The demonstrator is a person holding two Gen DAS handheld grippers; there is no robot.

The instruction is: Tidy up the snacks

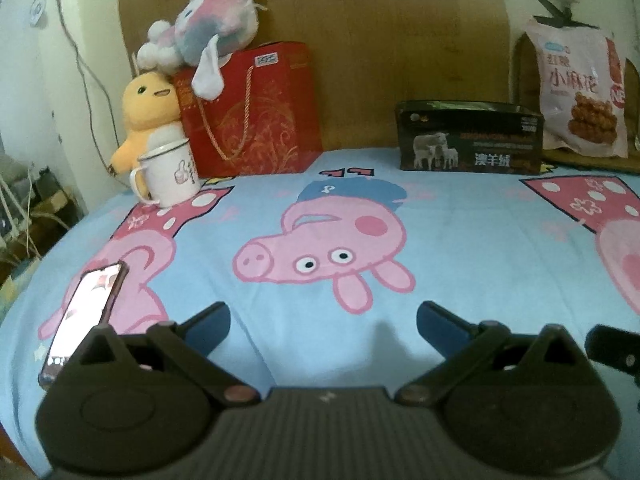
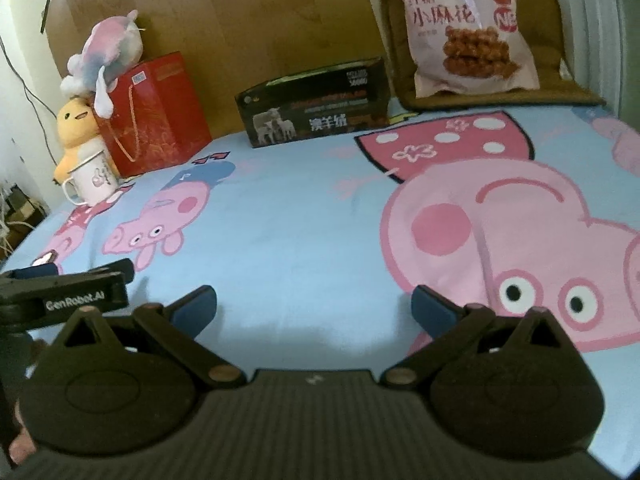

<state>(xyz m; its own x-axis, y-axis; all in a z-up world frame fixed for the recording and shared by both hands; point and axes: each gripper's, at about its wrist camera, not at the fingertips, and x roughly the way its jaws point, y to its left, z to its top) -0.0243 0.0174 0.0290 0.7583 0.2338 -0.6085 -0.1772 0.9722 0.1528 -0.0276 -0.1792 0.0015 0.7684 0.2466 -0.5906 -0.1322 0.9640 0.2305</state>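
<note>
Both sets of jaws wide open, empty, over bed (image 1: 460, 216).
Snack bag (image 2: 468, 28) upright on chair (image 2: 560, 92) beside black box (image 2: 316, 110).

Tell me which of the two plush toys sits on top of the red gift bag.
The pink-and-grey plush lies on top of the red gift bag; the yellow duck plush sits lower, beside the bag and behind the white enamel mug.
</note>
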